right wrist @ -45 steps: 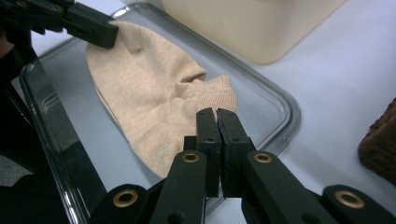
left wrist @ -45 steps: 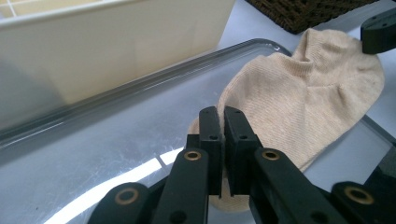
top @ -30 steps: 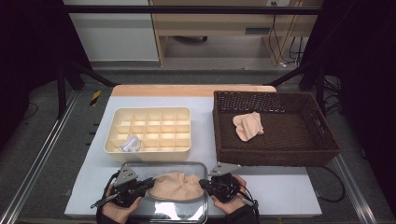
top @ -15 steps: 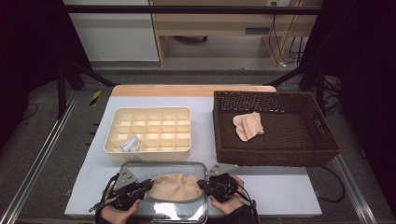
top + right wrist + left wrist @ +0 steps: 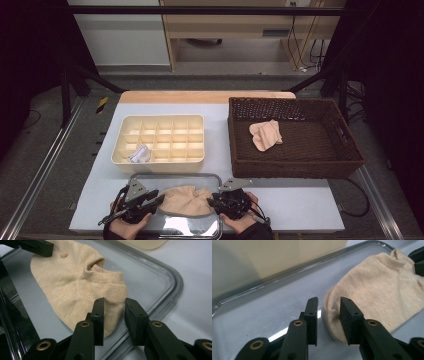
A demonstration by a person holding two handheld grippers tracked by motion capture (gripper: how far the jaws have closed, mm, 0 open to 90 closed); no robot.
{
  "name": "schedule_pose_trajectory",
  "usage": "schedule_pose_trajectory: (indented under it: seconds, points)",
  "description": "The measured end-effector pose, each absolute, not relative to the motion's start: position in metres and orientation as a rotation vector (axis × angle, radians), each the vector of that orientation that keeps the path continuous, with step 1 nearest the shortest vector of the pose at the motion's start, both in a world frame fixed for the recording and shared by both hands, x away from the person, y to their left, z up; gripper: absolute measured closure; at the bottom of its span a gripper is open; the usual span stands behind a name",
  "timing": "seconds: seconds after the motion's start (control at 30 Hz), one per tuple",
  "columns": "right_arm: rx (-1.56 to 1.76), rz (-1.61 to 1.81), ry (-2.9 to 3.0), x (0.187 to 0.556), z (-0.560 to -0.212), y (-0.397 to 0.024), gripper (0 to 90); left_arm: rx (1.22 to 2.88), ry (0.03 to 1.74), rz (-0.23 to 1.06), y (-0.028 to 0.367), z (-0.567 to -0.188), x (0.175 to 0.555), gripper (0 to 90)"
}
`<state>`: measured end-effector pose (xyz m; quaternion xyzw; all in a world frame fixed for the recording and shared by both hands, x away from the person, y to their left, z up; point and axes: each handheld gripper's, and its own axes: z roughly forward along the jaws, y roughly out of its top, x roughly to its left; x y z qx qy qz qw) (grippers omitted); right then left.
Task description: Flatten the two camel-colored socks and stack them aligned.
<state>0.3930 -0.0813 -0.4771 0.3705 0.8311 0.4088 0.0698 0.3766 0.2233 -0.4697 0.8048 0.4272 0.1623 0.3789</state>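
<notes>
A beige sock [image 5: 186,200] lies flat on a clear tray [image 5: 175,175] at the table's near edge. My left gripper [image 5: 158,199] is at its left end and my right gripper [image 5: 211,202] at its right end. In the left gripper view the jaws of the left gripper [image 5: 328,300] stand apart with the toe of the sock [image 5: 374,295] between them, not pinched. In the right gripper view the right gripper [image 5: 114,301] is open around the cuff end of the sock [image 5: 82,285]. Both pairs of jaws have just been opening.
A cream divided box [image 5: 160,142] stands behind the tray, with a white sock [image 5: 139,154] in a front-left cell. At the right a brown wicker basket [image 5: 300,165] holds another beige sock [image 5: 265,134]. The white table [image 5: 300,205] ends close behind my hands.
Both grippers' jaws have parted at the sock's two ends. The hands have stayed where they were, and the sock lies on the tray as before.
</notes>
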Motion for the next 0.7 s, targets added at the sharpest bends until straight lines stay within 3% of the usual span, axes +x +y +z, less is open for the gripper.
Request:
schedule_pose_trajectory:
  seconds: [0.17, 0.43, 0.7]
  points:
    - [1.107, 1.240, 2.511, 0.391, -0.480, -0.078, 69.5, 2.078, 1.093, 0.405, 0.222, -0.473, 0.376, 72.9]
    - [1.133, 1.255, 2.554, 0.389, -0.479, -0.074, 86.0, 2.081, 1.090, 0.388, 0.221, -0.473, 0.375, 83.1]
    - [1.153, 1.202, 2.506, 0.397, -0.469, -0.090, 87.9, 2.067, 1.043, 0.380, 0.212, -0.472, 0.372, 84.1]
